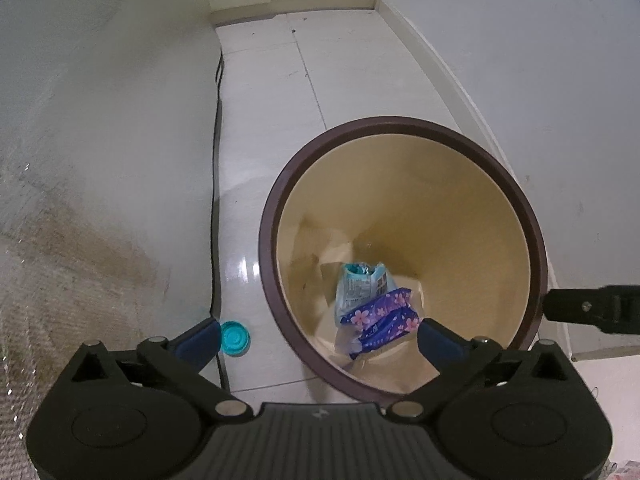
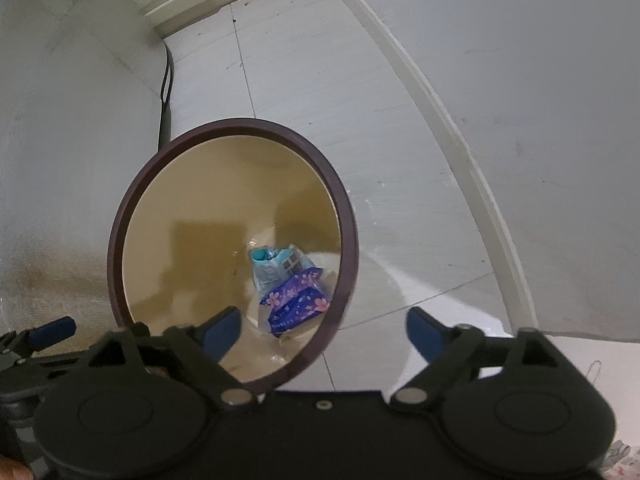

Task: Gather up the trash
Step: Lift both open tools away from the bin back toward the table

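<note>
Both grippers hang over a round bin (image 1: 404, 138) with a dark brown rim and a tan inside, pointing steeply down into it. The left gripper (image 1: 320, 334) has its jaws spread wide with nothing between the 2 blue pads; its right pad sits over the bin's mouth and its left pad is outside the rim, over the edge of a pale mat (image 1: 100, 160). Just beyond that left pad, on the glossy white floor tiles (image 1: 272, 92), lies a small teal bottle cap (image 1: 235, 338), outside the bin. The right gripper (image 2: 324, 332) is likewise wide open and empty: its left pad hangs over the bin's mouth, its right pad over bare floor outside the rim. Down at the bottom of the bin, ahead of the jaws in both views, lie 2 pieces of trash touching one another: a purple wrapper (image 1: 380, 320) printed with pink flowers, and behind it a crumpled light blue packet (image 1: 360, 284). In the left wrist view, the right gripper's black finger shows past the bin's right rim.
</note>
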### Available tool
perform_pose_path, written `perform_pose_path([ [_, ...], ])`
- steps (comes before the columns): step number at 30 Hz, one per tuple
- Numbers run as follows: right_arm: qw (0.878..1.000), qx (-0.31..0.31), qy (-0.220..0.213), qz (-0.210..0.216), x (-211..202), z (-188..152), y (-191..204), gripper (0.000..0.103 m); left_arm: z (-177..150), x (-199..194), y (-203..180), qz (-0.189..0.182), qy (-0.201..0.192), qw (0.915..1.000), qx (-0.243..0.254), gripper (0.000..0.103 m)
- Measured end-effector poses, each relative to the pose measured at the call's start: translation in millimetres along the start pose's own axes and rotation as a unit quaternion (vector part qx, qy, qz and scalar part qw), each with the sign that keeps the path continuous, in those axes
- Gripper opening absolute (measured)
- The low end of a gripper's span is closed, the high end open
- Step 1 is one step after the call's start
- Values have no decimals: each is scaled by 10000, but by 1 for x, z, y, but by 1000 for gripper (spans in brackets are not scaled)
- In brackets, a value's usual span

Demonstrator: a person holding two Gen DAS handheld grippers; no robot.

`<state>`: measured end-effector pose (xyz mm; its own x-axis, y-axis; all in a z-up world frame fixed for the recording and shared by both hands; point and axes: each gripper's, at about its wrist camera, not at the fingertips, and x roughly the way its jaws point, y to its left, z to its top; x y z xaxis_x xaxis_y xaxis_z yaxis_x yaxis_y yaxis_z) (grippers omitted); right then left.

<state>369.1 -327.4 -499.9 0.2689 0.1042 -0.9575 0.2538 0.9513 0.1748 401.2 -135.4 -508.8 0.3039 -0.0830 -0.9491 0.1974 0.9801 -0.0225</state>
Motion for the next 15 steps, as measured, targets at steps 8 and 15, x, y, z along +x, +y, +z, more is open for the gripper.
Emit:
perform_pose_path([
  [8,9997,-36,-219,-140,-23,-10,-2,103,-6,-25,4,-7,-23,9999,-116,103],
  [15,9990,-64,-392,-198,-53,-23,-4,103,-16,-58,6,-13,-170,9998,-137,103],
])
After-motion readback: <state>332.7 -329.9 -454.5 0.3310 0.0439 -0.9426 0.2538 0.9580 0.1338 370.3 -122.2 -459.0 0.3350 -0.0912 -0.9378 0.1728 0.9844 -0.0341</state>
